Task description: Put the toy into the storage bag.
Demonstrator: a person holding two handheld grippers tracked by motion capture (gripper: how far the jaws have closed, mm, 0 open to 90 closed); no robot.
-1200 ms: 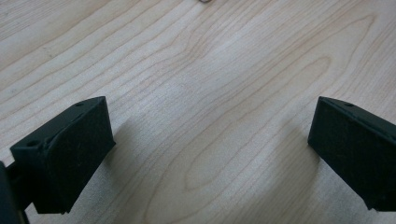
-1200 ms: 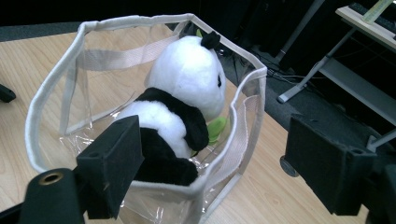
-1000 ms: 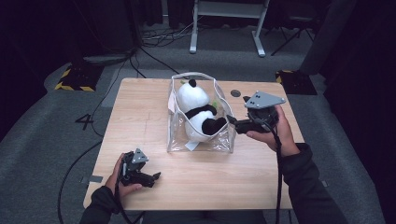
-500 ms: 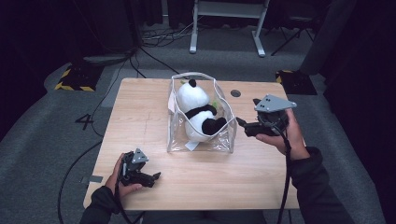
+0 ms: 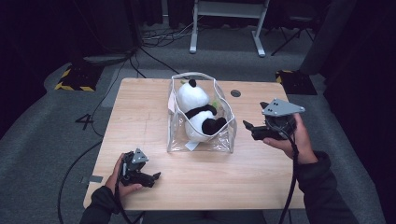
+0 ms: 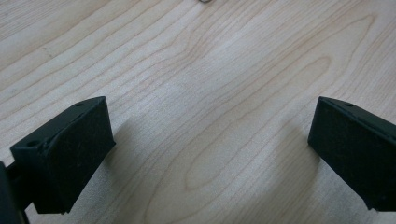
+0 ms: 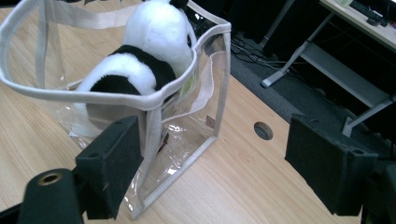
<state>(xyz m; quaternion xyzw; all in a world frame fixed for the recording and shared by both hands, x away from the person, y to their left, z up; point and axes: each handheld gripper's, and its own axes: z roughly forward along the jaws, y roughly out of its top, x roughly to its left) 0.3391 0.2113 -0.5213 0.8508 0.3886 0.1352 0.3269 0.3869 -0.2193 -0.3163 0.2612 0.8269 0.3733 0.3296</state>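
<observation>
A black-and-white plush panda [image 5: 197, 110] [image 7: 140, 60] lies inside a clear plastic bag with white trim [image 5: 223, 140] [image 7: 205, 116] that stands open at the middle of the wooden table [image 5: 140, 116]. My right gripper [image 5: 250, 128] [image 7: 212, 163] hovers just right of the bag with its jaws wide apart and nothing between them; its left pad [image 7: 112, 163] sits close to the bag's corner. My left gripper [image 5: 154, 177] [image 6: 210, 154] rests low over bare wood near the front left edge, open and empty.
A round cable hole [image 5: 236, 93] [image 7: 263, 130] sits in the table behind the right gripper. Beyond the far edge stand a white metal frame [image 5: 224, 9], floor cables and a yellow-black striped block [image 5: 72, 79]. Bare wood lies along the front of the table [image 5: 224, 182].
My right gripper has drawn back to the right, away from the bag's side, with its jaws still apart. The left gripper, bag and panda have not moved.
</observation>
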